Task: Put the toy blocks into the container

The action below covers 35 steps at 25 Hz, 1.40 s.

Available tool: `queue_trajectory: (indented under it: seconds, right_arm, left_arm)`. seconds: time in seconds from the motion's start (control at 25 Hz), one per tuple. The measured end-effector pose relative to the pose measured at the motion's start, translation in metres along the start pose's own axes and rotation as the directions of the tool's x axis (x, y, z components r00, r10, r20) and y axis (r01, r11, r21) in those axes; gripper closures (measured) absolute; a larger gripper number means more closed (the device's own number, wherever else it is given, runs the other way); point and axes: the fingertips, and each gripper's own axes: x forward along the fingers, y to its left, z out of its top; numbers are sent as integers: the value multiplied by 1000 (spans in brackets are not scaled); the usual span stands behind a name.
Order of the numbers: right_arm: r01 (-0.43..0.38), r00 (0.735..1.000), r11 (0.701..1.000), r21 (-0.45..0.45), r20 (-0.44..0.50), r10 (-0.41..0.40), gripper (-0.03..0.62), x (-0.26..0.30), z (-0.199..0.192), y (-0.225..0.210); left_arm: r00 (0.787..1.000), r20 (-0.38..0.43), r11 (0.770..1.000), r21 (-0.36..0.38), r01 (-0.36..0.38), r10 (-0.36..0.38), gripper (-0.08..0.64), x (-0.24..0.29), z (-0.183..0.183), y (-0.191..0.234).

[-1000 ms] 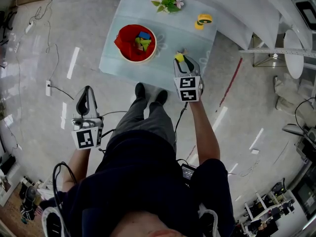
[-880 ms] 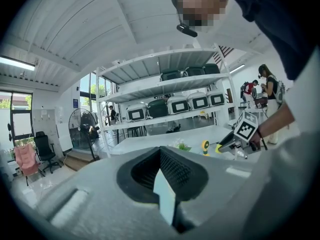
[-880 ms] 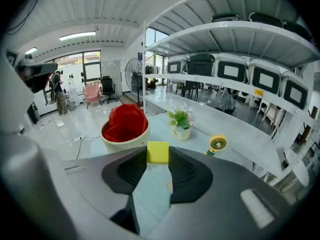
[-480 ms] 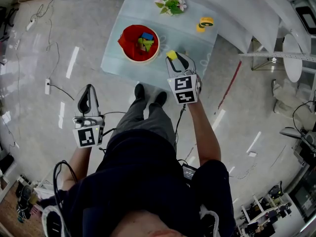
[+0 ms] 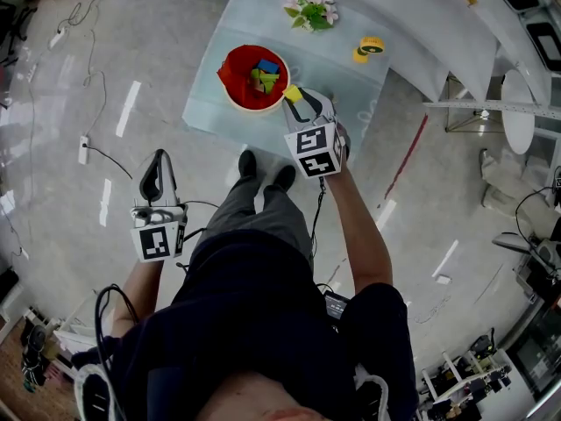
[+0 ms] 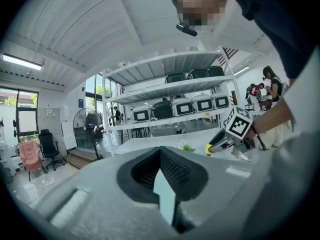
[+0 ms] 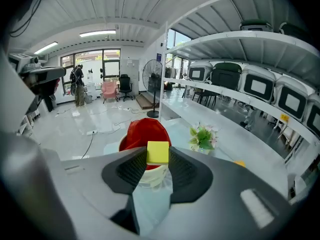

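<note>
A person stands at a pale worktop (image 5: 351,86) with a gripper in each hand, and the job of clearing toy blocks looks close to its end. The red container (image 5: 230,67) near the worktop's middle already holds a small heap of blocks (image 5: 263,74), blue, green and yellow among them. One more is on its way: the right gripper (image 5: 295,102) has its fingers part-closed on a yellow block (image 5: 292,94), pinched at the tips. From above, that block hangs just beside the container's near rim, not yet over the opening. The right gripper view shows the same: the block (image 7: 158,152) sits square between the dark fingers (image 7: 182,171), with the container (image 7: 137,134) rising straight behind it. The left gripper (image 5: 156,169) hangs well back from the worktop, over the floor beside the person's leg. Its fingers (image 6: 175,171) are drawn together with nothing between them, so it appears to play no part in this step. What is left, by the look of it, is short: carry the yellow block over the rim and let it drop among the others. No other loose block shows on the worktop. Only a bunch of flowers (image 5: 308,9) and a yellow roll (image 5: 368,46) stand at the far edge, so this may well be the last piece, though the gripper could be hiding something behind it.
</note>
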Motion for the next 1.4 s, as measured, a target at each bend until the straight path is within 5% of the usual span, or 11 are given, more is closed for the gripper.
queue_trajectory:
  seconds: [0.4,1.4]
  right_arm:
    - [-70,997,995,-73,-40,67,456,32,11,21]
    - [-114,981,979,-170,-175,84,456,98,6,42]
  left_arm:
    - [999,-17,999,-12,-32,32,559,-9,-9,14]
    - [995,-20,994,-48,-97,96,558,-19,-12,40]
